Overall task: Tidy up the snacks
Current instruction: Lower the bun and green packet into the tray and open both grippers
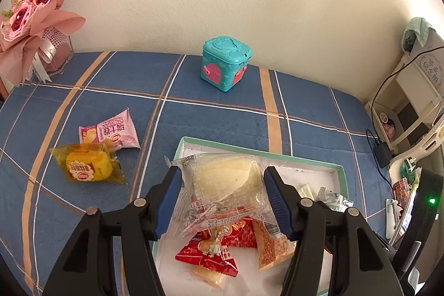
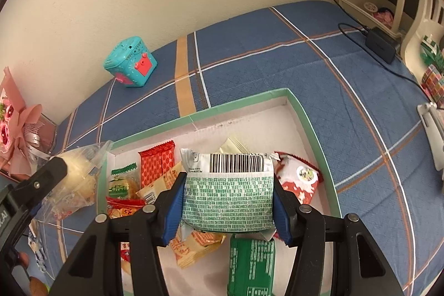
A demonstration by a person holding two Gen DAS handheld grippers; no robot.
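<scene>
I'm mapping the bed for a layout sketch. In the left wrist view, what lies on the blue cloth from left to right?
Pink bouquet → yellow snack packet → teal toy box → black power adapter.

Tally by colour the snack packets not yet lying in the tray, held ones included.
Pink packet: 1
Yellow packet: 1
Clear-wrapped cake, in the left hand-held gripper: 1
Green-and-white packet, in the right hand-held gripper: 1
Total: 4

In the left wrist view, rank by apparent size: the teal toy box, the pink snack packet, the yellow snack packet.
1. Yellow snack packet
2. Pink snack packet and teal toy box: these look about alike, and the box sits farther from the camera, so I won't rank them.
</scene>
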